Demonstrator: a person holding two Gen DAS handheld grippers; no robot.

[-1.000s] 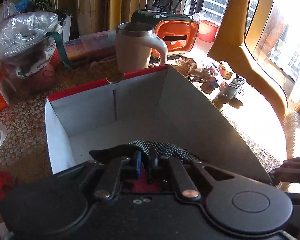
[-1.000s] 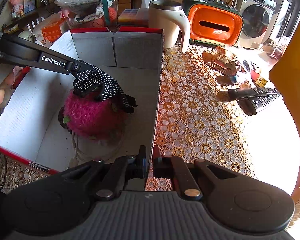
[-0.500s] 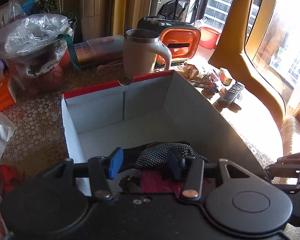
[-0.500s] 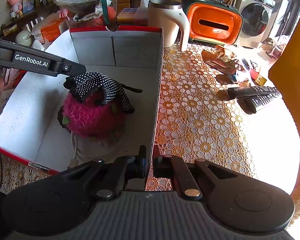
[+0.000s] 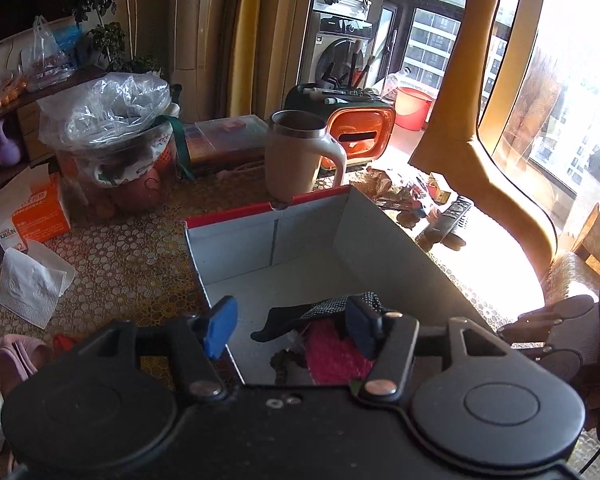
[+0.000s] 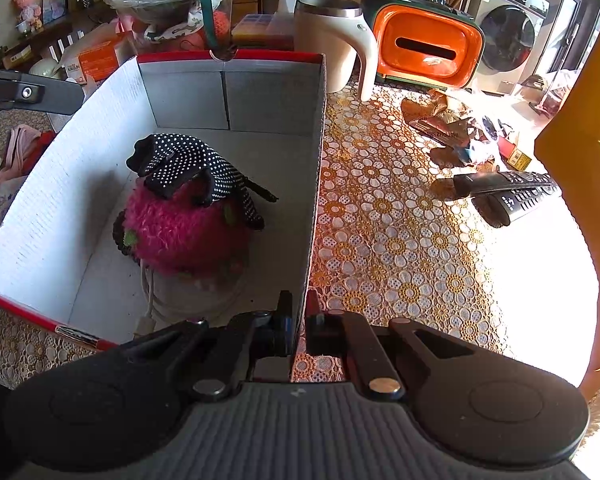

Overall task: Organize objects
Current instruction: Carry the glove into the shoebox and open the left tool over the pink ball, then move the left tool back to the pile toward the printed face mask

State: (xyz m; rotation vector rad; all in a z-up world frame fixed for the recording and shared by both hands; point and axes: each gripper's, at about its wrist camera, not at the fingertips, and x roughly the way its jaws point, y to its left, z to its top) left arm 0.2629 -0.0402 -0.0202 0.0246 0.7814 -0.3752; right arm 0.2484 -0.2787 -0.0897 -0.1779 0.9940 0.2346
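Note:
A grey cardboard box (image 5: pixel 308 240) with a red rim stands on the lace tablecloth. Inside it lies a fuzzy pink knitted thing (image 6: pixel 180 232), and a black glove with white dots (image 6: pixel 184 168) is draped over its top. My left gripper (image 5: pixel 290 326) hovers above the box's near corner. Its jaws are opening, and nothing is between its blue pads (image 5: pixel 220 326). The glove (image 5: pixel 328 306) and the pink thing (image 5: pixel 328 356) lie below them. My right gripper (image 6: pixel 296 328) is shut on the box's right wall (image 6: pixel 316 184) at its near end.
A beige mug (image 5: pixel 296 152) and an orange tissue case (image 5: pixel 360 136) stand behind the box. Two remotes (image 6: pixel 508 192) and crumpled wrappers (image 6: pixel 452 128) lie to its right. A plastic-covered tub (image 5: pixel 112 136), an orange carton (image 5: pixel 40 212), tissue (image 5: pixel 32 284) and pink cloth (image 6: pixel 12 160) crowd the left.
My left gripper opened, let go of the glove and drew back and up out of the box. The glove now rests on the pink thing. The right gripper kept still.

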